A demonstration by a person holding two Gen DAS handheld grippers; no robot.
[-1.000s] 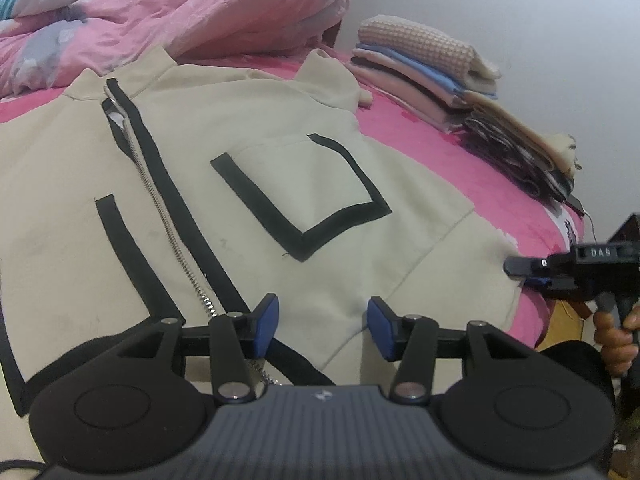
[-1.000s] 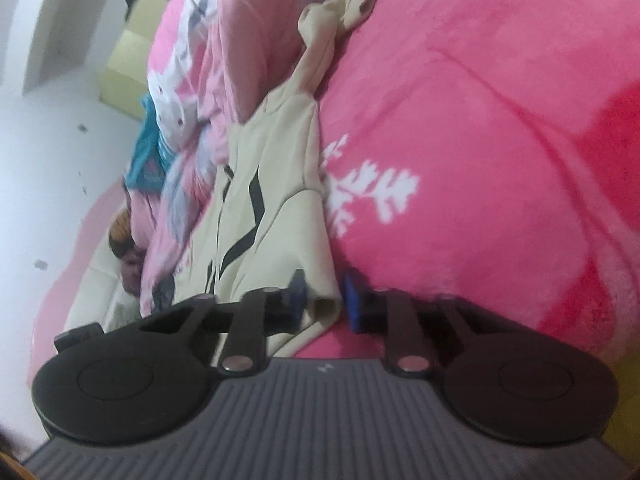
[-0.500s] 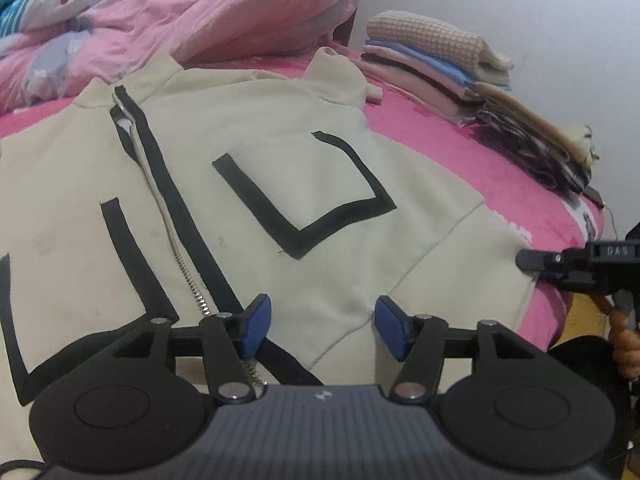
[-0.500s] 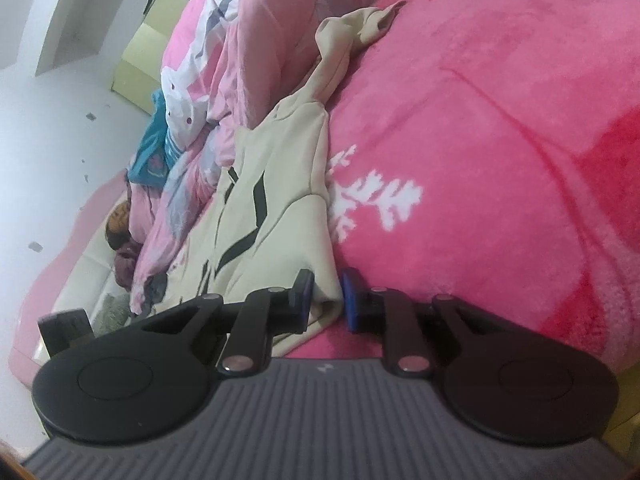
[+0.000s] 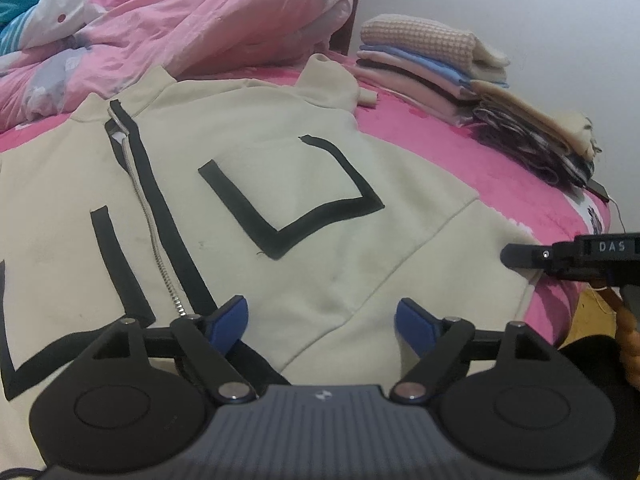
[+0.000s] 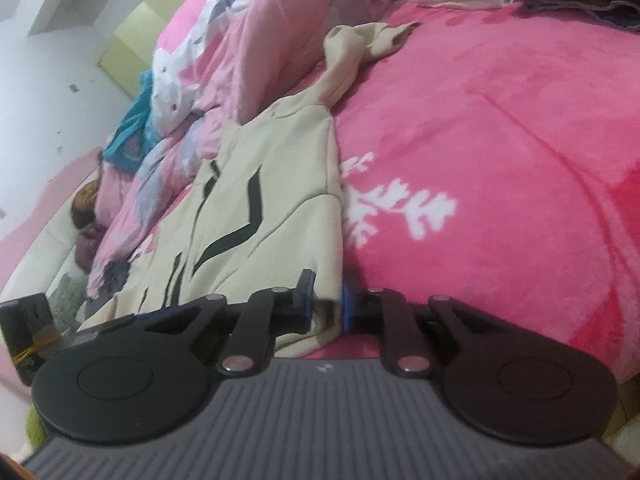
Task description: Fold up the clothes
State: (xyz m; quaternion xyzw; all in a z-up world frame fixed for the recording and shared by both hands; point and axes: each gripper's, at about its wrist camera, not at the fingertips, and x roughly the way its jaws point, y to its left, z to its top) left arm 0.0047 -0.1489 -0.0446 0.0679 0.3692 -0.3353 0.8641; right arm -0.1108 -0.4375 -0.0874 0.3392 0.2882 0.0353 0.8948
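Observation:
A cream zip-up jacket [image 5: 304,184] with black stripe trim lies spread face up on the pink bed. My left gripper [image 5: 320,320] hovers over its lower hem, its jaws opening wide, with only flat cloth below and nothing pinched. The right gripper [image 5: 520,258] shows at the jacket's right edge. In the right wrist view the jacket [image 6: 280,216] runs away from me, and my right gripper [image 6: 326,304] is closing, its blue pads pressing a fold of the jacket's hem edge. One sleeve [image 6: 360,44] lies crumpled at the far end.
A stack of folded clothes [image 5: 460,80] sits at the far right of the bed by the wall. A rumpled pink duvet [image 5: 180,28] is heaped behind the jacket. The pink fleece blanket [image 6: 500,140] stretches bare to the right. A hand [image 5: 624,328] holds the right gripper.
My left gripper's jaws have spread much wider over the hem. The right gripper has rolled and lifted a little, still pinching the hem edge.

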